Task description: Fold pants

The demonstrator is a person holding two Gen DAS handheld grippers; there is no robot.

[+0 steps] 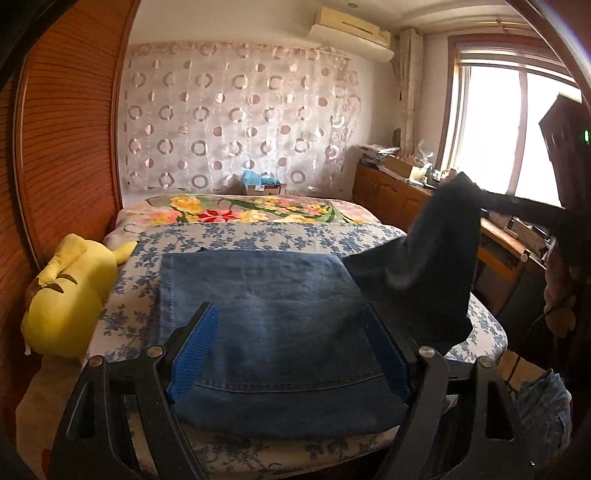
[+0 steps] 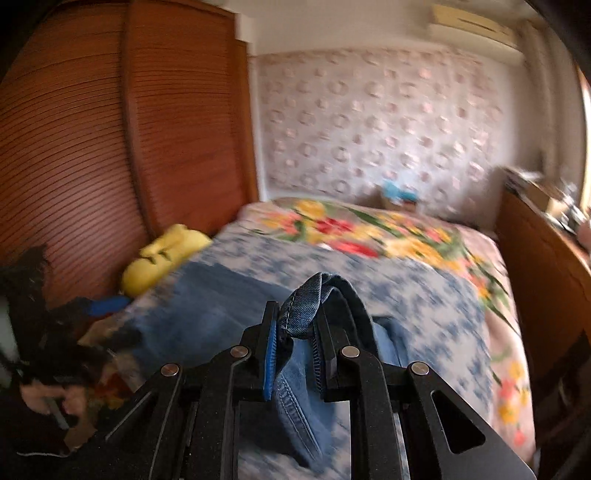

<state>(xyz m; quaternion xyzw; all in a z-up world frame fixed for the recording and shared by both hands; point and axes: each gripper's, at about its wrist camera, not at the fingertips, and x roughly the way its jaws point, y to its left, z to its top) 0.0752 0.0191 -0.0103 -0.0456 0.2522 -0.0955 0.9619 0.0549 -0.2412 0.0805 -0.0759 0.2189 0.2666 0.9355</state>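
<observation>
Bedroom scene, both wrist views. The jeans [image 1: 266,314] lay on the bed [image 1: 258,236], over a blue-flowered sheet, with a brighter flowered blanket [image 1: 251,210] farther back. The left tongs [image 1: 288,350] stood wide above the near part of the flat denim, their blue pads [image 1: 195,350] spread to either side of it and pressing on nothing.

One end of the jeans rose off the bed at the right of the left wrist view — dark against the window [image 1: 491,129] — and ran up into the right tongs [image 2: 295,343]. In the right wrist view these tongs were narrow and clamped on a bunched fold of denim, a stitched hem looping over the fingertips [image 2: 271,332]; the rest of that view was blurred.

A yellow plush toy [image 1: 66,295] sat at the left edge of the bed, beside a slatted wooden wardrobe [image 1: 66,129]. A curtain with ring patterns [image 1: 236,118] covered the far wall, an air conditioner [image 1: 351,33] above it. A wooden cabinet [image 1: 391,192] carrying clutter ran along the window side.
</observation>
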